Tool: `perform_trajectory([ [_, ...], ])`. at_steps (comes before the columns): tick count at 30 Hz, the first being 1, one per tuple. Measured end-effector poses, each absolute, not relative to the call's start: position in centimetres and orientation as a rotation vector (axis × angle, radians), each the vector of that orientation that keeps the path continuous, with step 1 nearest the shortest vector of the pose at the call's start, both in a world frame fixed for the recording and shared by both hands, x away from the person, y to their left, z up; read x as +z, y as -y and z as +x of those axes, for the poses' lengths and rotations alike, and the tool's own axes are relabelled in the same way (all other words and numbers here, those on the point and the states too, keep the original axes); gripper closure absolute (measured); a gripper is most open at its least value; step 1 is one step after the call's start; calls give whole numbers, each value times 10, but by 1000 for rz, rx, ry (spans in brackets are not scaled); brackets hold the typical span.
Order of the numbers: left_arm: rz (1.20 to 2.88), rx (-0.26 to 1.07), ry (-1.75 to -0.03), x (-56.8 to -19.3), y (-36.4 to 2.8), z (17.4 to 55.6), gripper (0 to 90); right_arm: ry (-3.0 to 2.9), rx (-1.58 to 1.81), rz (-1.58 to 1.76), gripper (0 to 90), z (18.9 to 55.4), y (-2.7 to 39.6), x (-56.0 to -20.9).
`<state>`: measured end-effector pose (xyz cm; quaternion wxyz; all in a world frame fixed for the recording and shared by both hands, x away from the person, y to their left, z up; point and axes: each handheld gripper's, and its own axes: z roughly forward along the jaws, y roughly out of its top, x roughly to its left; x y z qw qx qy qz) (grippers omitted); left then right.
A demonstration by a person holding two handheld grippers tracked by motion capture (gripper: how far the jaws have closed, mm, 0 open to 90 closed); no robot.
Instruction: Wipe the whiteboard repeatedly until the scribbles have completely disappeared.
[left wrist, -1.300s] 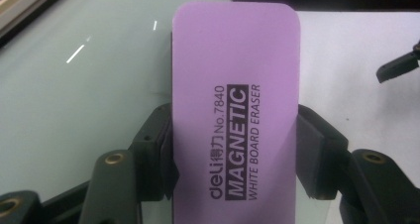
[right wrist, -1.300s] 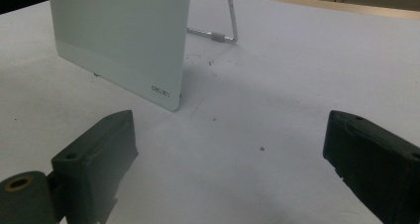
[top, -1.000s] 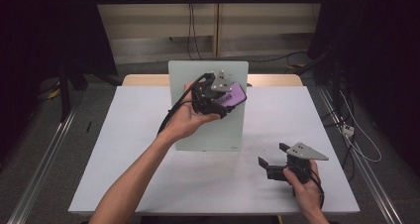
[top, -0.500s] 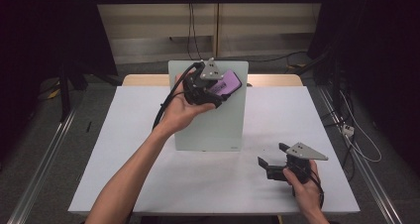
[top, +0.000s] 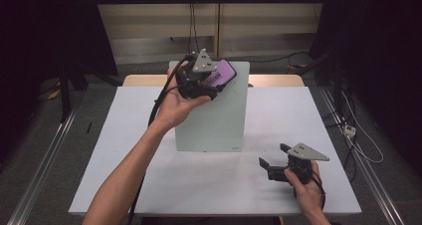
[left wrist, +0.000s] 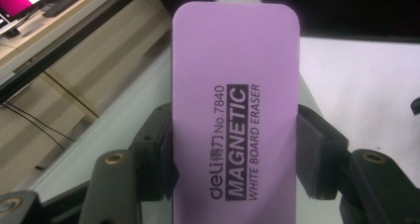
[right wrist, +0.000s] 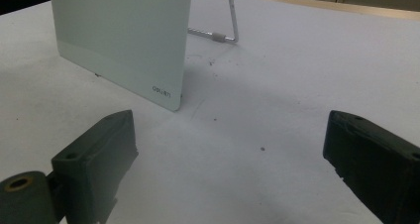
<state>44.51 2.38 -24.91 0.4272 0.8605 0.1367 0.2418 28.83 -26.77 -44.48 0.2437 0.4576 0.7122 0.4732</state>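
Observation:
A purple magnetic whiteboard eraser (left wrist: 235, 105) is clamped between the black pads of my left gripper (top: 219, 80). In the high view the eraser (top: 222, 73) is held near the top edge of a small standing whiteboard (top: 214, 120) in the middle of the table. My right gripper (top: 272, 164) rests low near the table's front right, jaws wide apart with nothing between them. In the right gripper view the whiteboard (right wrist: 124, 40) stands ahead to the left, its wire stand (right wrist: 223, 33) behind it.
The table top (top: 278, 110) is white, with a wooden edge at the back. Metal rails run along the floor on both sides. Cables trail on the floor at the right and behind the table.
My left hand has lifted the eraser up the face of the whiteboard toward its top edge. The right gripper has stayed where it was.

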Motion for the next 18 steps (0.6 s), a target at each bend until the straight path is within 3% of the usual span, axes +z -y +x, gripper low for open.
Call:
perform_trajectory([
  [18,2156,615,-228,-255,8,443,412,-1944,1296,1246,62,288,268,-445],
])
